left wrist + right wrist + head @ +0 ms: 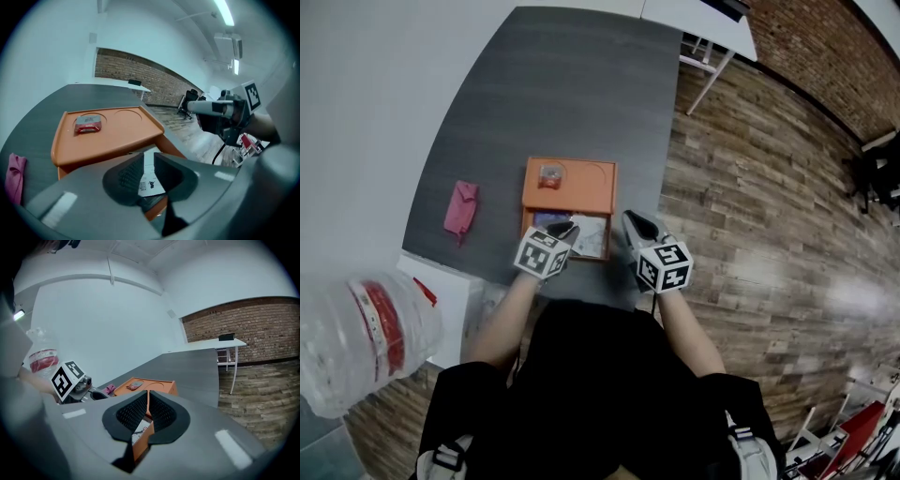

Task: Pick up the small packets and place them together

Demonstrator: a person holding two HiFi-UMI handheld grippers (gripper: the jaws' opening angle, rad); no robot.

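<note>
The white packet is seen right below the left gripper, whose fingers are parted just a slit with nothing pinched, its length seemingly lined up with that slit, the red packet is parked well ahead, and the closed right gripper is sat further off.

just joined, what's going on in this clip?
A person with a handheld gripper in each hand is working at an orange box on a grey table. The left gripper reaches into the box's open lower compartment, fingers nearly together, with a white packet showing in the gap. Whether it is gripped is unclear. The right gripper appears closed on the box's right wall. One small red packet lies on the box's upper shelf. A pink item lies apart, to the left.
</note>
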